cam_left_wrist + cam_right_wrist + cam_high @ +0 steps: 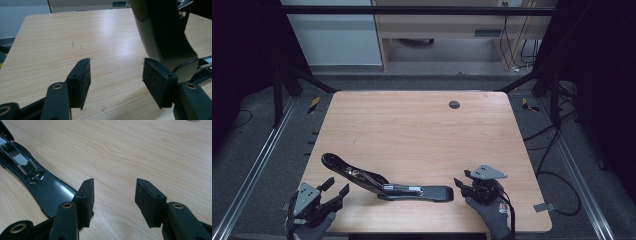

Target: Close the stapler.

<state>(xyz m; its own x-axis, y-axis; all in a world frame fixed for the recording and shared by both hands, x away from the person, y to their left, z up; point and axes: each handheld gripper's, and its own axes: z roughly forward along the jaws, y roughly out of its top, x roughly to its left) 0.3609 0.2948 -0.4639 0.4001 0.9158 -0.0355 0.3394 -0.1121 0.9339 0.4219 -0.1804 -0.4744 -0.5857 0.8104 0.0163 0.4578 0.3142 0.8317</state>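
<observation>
Wooden table (412, 125): one black stapler (382, 182), two grippers.

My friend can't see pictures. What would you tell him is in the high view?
A big black stapler lies swung open near the front edge of a light wooden table. A gloved hand holds a hand-held gripper on each side of it, the left hand-held gripper and the right hand-held gripper, both with jaws open and holding nothing.

One black stapler (387, 182); two tools: left (337, 192), right (462, 184); one table (412, 125).
</observation>
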